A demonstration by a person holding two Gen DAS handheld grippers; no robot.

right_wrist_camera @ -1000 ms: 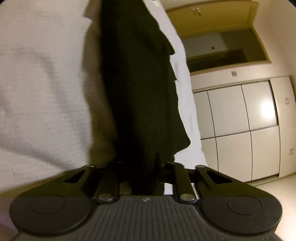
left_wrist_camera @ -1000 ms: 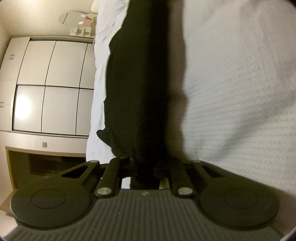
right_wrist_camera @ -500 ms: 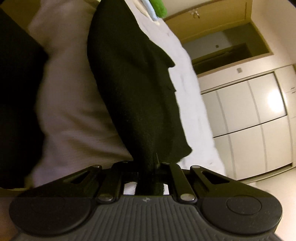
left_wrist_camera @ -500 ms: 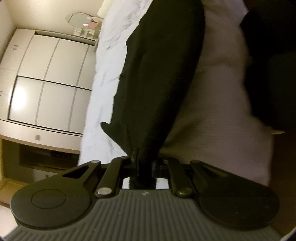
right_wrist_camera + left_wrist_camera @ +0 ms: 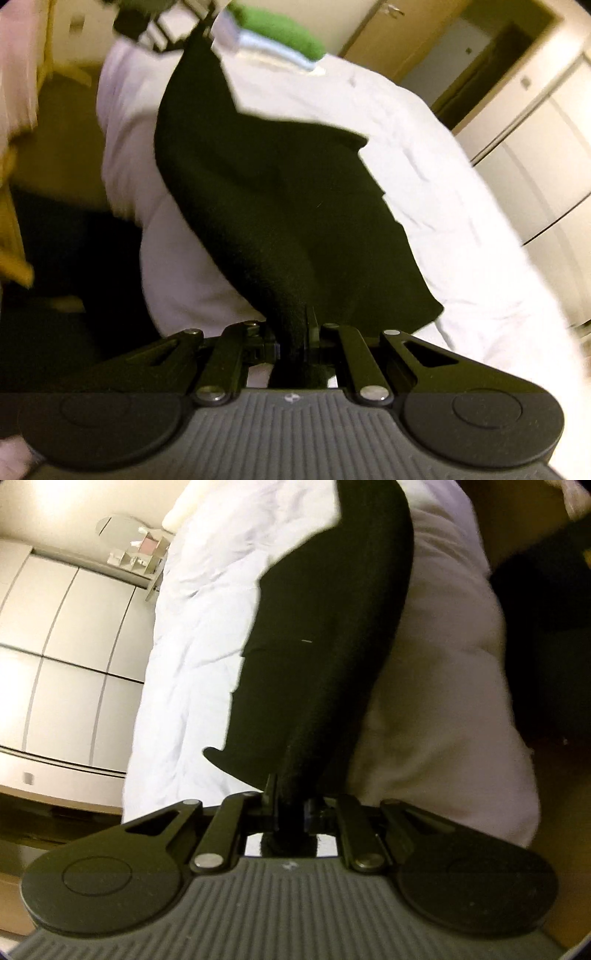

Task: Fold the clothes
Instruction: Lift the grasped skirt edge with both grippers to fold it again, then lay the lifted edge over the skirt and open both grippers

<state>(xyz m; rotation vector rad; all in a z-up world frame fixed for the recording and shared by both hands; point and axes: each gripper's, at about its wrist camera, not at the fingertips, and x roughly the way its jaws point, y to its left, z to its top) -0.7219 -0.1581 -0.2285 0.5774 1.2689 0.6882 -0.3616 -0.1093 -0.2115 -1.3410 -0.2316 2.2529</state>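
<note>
I see the black garment [image 5: 325,657] stretched out as one dark, matte, slightly fuzzy sheet, lifted above the white bed [image 5: 192,686], its lower edge stepped and ending in a loose corner. My left gripper [image 5: 290,805] has its fingers clamped on one bunched end; my right gripper [image 5: 295,332] is pinched on the other. Folded green and pale blue clothes [image 5: 284,40] lie at the bed's far end. White cabinet doors [image 5: 62,646] stand beside the bed.
</note>
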